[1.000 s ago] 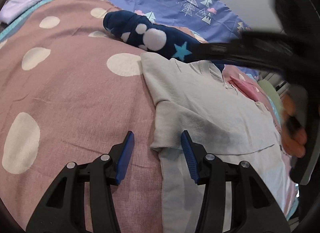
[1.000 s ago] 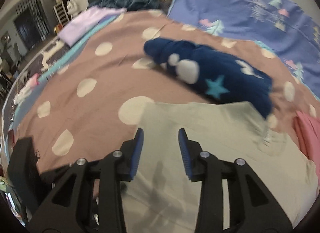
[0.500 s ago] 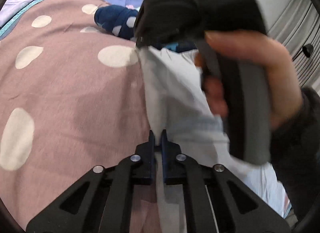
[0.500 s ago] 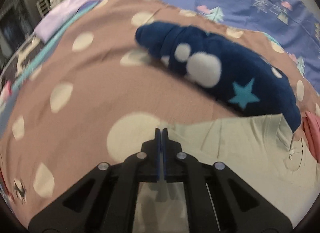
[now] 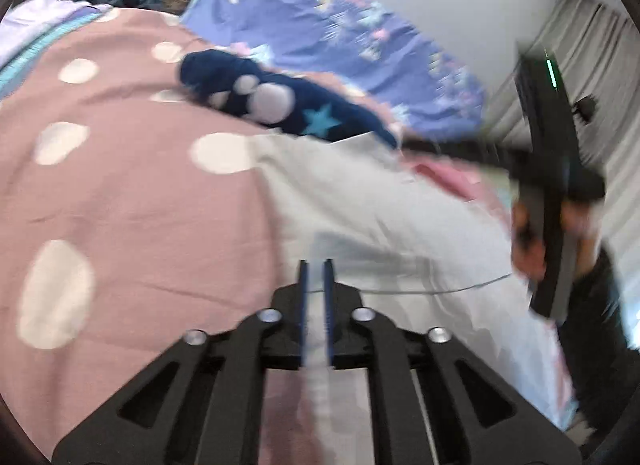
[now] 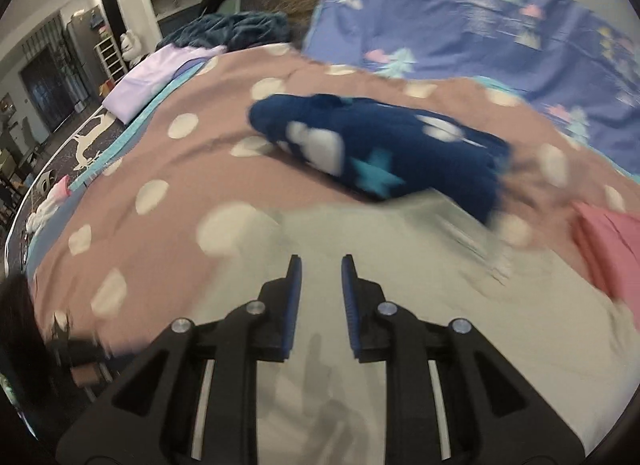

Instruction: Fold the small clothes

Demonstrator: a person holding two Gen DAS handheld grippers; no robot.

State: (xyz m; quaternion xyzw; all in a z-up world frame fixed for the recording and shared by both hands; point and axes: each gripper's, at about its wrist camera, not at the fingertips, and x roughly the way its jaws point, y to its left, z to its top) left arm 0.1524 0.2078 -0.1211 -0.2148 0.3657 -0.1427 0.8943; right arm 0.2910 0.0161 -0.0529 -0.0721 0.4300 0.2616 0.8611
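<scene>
Lying flat across the lower middle of both frames is the pale grey garment (image 5: 360, 201), spread on a dusty-pink bedspread (image 5: 132, 201) with big cream dots. It reads as soft, light knit, slightly creased, with a thin seam line running across its lower right part in the left wrist view; the edges are smeared by motion blur, so its exact cut cannot be told. In the right wrist view the grey garment (image 6: 440, 285) fills the lower centre and right of the frame, its left edge meeting the pink cover beside a cream dot.

And the left gripper (image 5: 316, 281) has its blue pads nearly together, with a narrow strip of the pale fabric caught between them — grasping the garment at its near left edge. The right gripper (image 6: 318, 277) is released, pads parted, with nothing between them, above the grey cloth; whether it touches the fabric cannot be told.

Just beyond the grey piece, at upper centre, a navy fleece garment (image 6: 372, 145) with white blobs and a teal star lies crumpled on the bedspread. A pink garment (image 6: 608, 249) sits at the right edge. A purple patterned sheet (image 6: 480, 17) covers the upper right. The person's right hand (image 5: 532, 241) shows at the right of the left wrist view.
</scene>
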